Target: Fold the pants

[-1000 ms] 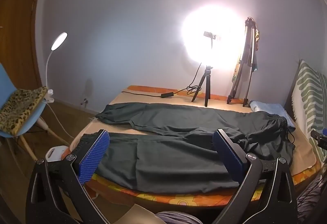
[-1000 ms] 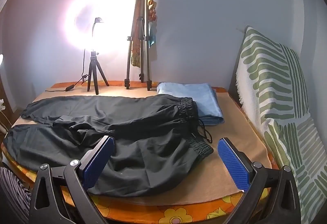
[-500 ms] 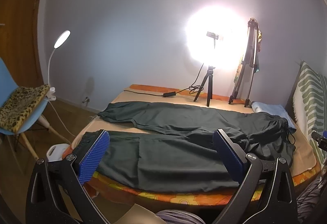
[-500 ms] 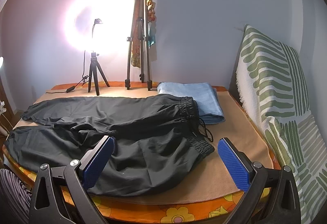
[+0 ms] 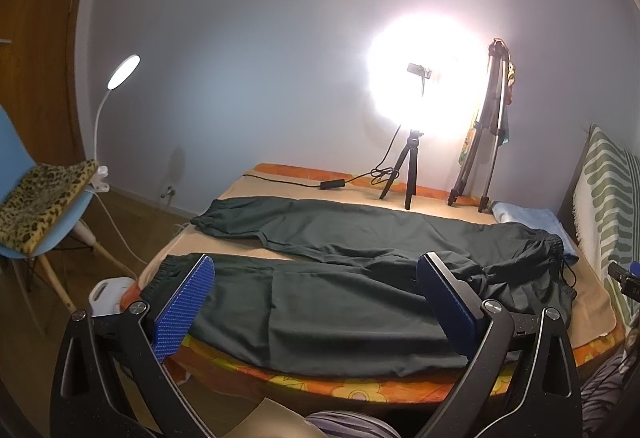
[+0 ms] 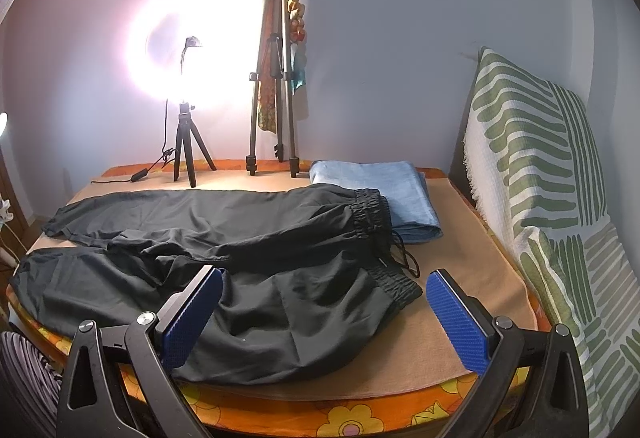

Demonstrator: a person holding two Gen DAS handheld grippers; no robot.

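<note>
Dark green pants (image 5: 340,302) lie spread flat on the bed, both legs running left, waistband at the right. In the right wrist view the pants (image 6: 248,262) show the elastic waistband (image 6: 372,214) and a drawstring. My left gripper (image 5: 316,298) is open and empty, held above the near leg at the bed's front edge. My right gripper (image 6: 324,314) is open and empty, held above the hip and waistband part near the front edge.
A ring light on a small tripod (image 5: 412,174) and a taller folded tripod (image 6: 272,98) stand at the back of the bed. A folded blue cloth (image 6: 380,194) lies beside the waistband. A striped cushion (image 6: 552,198) is at the right. A blue chair (image 5: 36,206) and desk lamp (image 5: 120,78) stand left.
Both grippers stay open. The left view has shifted slightly, so the bed and lamp sit a little further right and lower. The pants have not moved.
</note>
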